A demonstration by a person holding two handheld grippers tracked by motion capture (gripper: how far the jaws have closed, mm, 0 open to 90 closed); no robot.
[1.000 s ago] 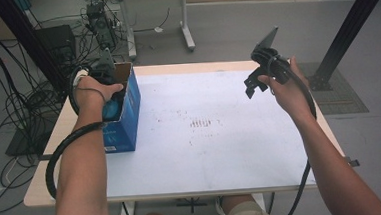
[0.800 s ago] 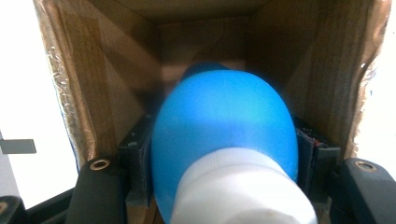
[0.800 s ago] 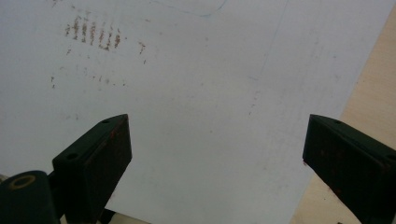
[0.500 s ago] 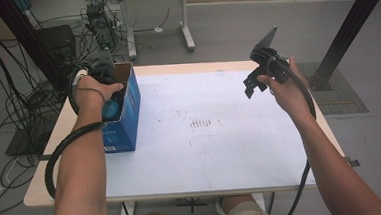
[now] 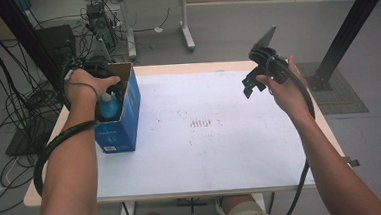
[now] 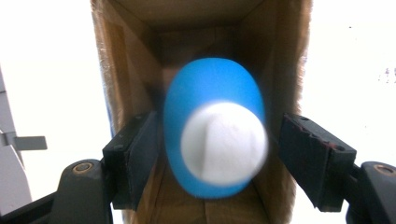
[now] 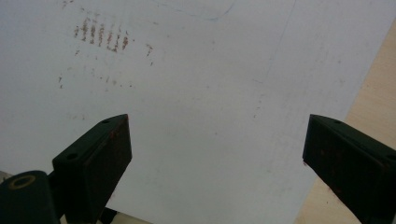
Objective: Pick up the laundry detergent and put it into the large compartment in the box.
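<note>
In the high view, I am holding my left gripper (image 5: 108, 87) over the open blue box (image 5: 121, 119) at the left of the frame, where the blue bottle (image 5: 109, 106) is standing. My right gripper (image 5: 257, 78) is hovering at the upper right above the table (image 5: 221, 145).

In the left gripper view, the jaws have just been opening; the bottle's white cap (image 6: 224, 142) is sitting between them, released.

In the right gripper view, the jaws are standing wide apart, grasping nothing.

The left gripper (image 6: 212, 154) has just been opening: its fingers (image 6: 135, 158) now stand clear of the blue bottle (image 6: 212, 121) inside the box (image 5: 128, 109), and the hand sits slightly higher.
</note>
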